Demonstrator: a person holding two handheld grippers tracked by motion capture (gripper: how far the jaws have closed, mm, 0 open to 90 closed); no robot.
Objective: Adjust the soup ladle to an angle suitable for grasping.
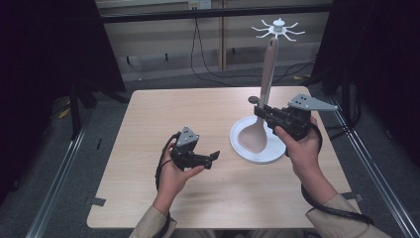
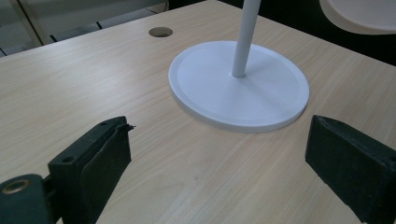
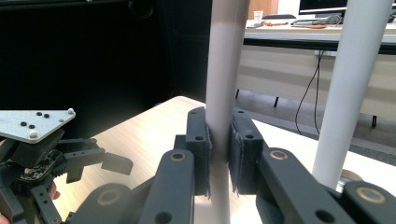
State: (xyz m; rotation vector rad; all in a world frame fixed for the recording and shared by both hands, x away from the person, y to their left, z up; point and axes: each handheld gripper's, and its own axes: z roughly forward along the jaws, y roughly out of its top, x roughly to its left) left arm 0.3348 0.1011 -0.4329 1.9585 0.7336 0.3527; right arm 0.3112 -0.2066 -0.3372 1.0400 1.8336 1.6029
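Right claw [image 3: 219, 154] clamped on one spoon [image 1: 261, 106] — left claw [image 1: 210, 159] agape.

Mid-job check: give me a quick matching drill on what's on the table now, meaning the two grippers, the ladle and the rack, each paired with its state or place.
Things:
1. left gripper
2. right gripper
3. ladle
4. white hook rack

States or places:
A. handle held upright, bowl low over the round base
B. stands on the table's far right part, hooked top empty
C. jaws wide apart, nothing between them
D. jaws clamped on a handle

Pairs: 1-C, 2-D, 3-A, 4-B
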